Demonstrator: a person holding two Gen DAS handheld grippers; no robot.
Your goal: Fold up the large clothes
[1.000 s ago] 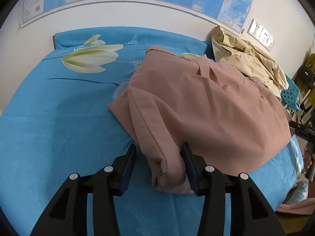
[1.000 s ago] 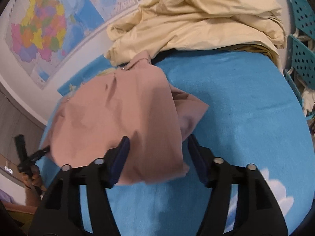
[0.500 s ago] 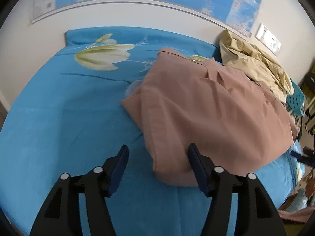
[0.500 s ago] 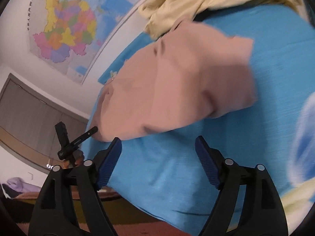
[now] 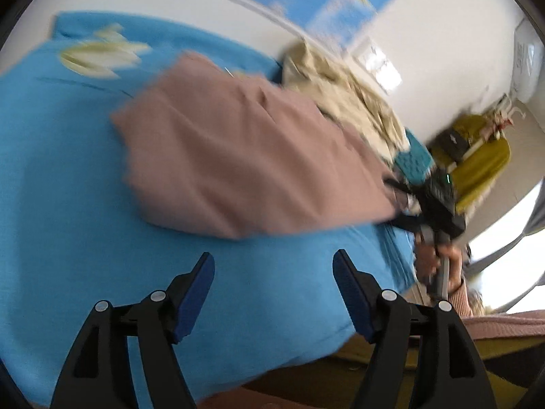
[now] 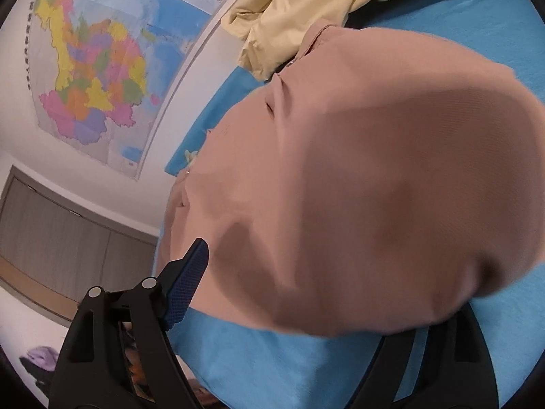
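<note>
— What is lying where on the bed [image 5: 68,177]?

— A folded garment [image 5: 238,156] is sitting on the bedsheet [image 6: 504,34], toward the wall side. Behind it, a crumpled garment [image 5: 344,92] is piling up against the wall, touching its far edge.

— And above?

— A wall map [image 6: 95,68] is hanging over the bed, above both garments.

— The grippers?

— The left gripper [image 5: 272,293] is hovering over bare sheet in front of the folded garment, apart from it. The right gripper [image 5: 432,204] is reaching in at the garment's right edge; seen from its own camera, the cloth is lying over one finger.
</note>
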